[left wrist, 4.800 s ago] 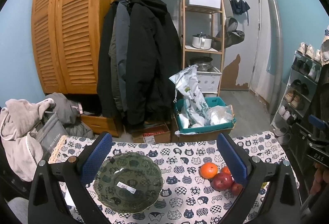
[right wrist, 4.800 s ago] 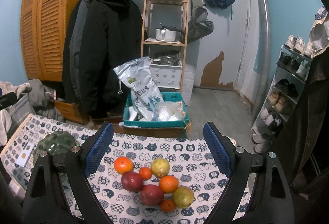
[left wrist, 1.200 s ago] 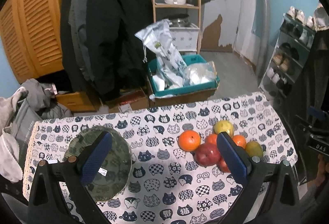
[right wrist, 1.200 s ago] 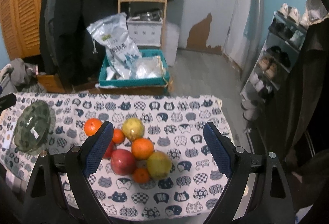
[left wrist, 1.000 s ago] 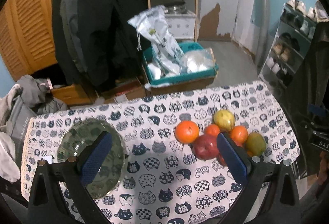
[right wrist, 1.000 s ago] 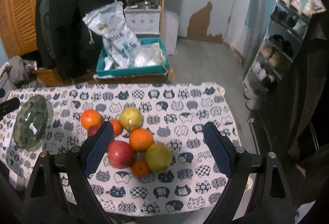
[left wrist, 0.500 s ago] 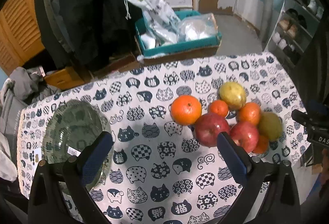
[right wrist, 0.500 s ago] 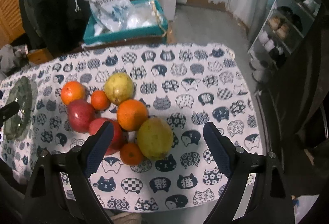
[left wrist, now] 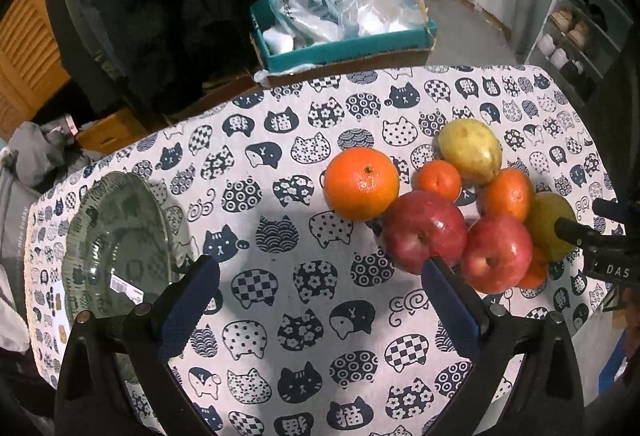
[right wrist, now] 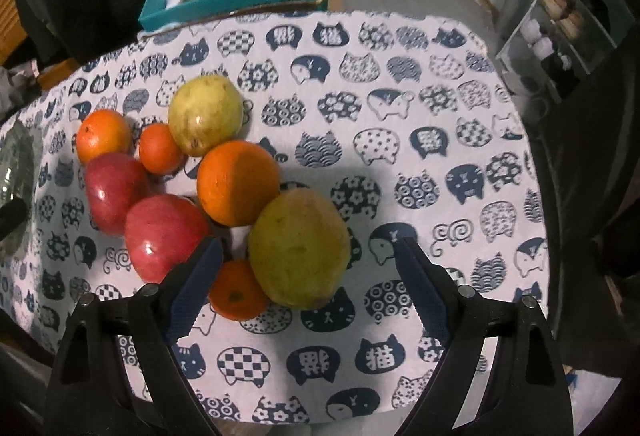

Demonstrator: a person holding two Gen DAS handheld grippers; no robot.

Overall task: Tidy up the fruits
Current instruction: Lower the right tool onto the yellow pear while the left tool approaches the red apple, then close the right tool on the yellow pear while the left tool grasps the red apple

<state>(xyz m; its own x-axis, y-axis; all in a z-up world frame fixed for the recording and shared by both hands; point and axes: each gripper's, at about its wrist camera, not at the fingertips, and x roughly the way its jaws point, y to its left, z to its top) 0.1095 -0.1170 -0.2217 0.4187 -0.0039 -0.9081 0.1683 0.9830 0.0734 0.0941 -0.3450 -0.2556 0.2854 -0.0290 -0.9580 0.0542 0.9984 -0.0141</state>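
Note:
A heap of fruit lies on a cat-print tablecloth (left wrist: 280,228): a large orange (left wrist: 361,183), two red apples (left wrist: 425,232) (right wrist: 164,236), small tangerines (left wrist: 437,180), a second orange (right wrist: 237,182) and two yellow-green pears (right wrist: 298,248) (right wrist: 205,113). A green glass plate (left wrist: 116,248) sits at the table's left. My left gripper (left wrist: 320,300) is open above the cloth between plate and fruit. My right gripper (right wrist: 306,280) is open, its jaws on either side of the near pear and apart from it.
Beyond the table's far edge a teal crate (left wrist: 344,44) holds plastic bags. Dark coats (left wrist: 160,8) hang at the back left. A shoe rack (right wrist: 560,24) stands at the right. The right gripper's tip (left wrist: 580,232) shows beside the fruit in the left wrist view.
Both grippers have tilted down and come closer to the table. The right gripper has lowered until its jaws flank the near pear. The fruit and the plate have not moved.

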